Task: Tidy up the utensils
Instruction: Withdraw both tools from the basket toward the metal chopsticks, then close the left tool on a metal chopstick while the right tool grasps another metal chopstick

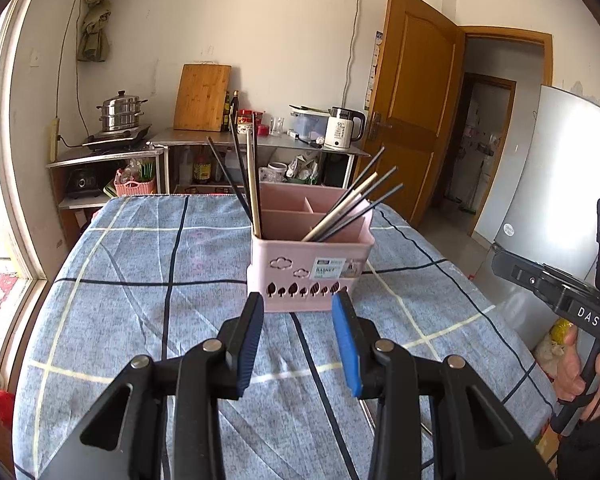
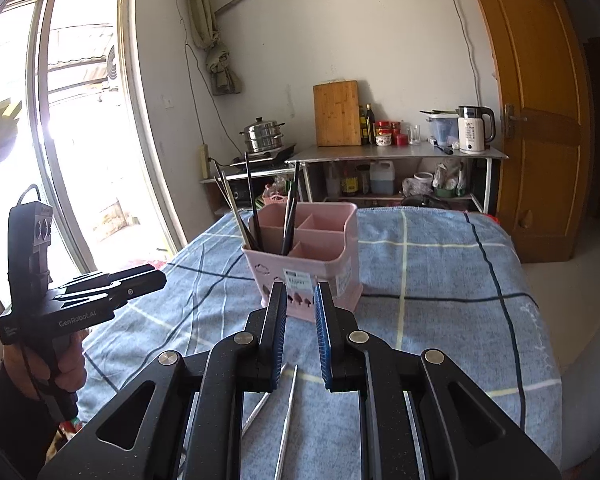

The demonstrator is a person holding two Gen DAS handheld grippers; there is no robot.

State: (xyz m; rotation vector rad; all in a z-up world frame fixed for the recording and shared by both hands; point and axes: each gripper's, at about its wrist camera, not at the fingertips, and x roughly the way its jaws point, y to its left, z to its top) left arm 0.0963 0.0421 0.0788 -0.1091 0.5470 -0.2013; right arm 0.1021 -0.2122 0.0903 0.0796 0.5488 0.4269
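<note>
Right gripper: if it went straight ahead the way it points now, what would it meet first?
Most likely the pink basket, on its labelled front wall. The open right gripper points straight at it, with only tablecloth between; the gap's depth is unclear.

Both wrist cameras look forward, low over the blue checked cloth-covered tabletop [image 1: 140, 300], close to the pink plastic compartmented utensil basket [image 1: 308, 276]; the left faces it squarely, the right from the window side.
</note>
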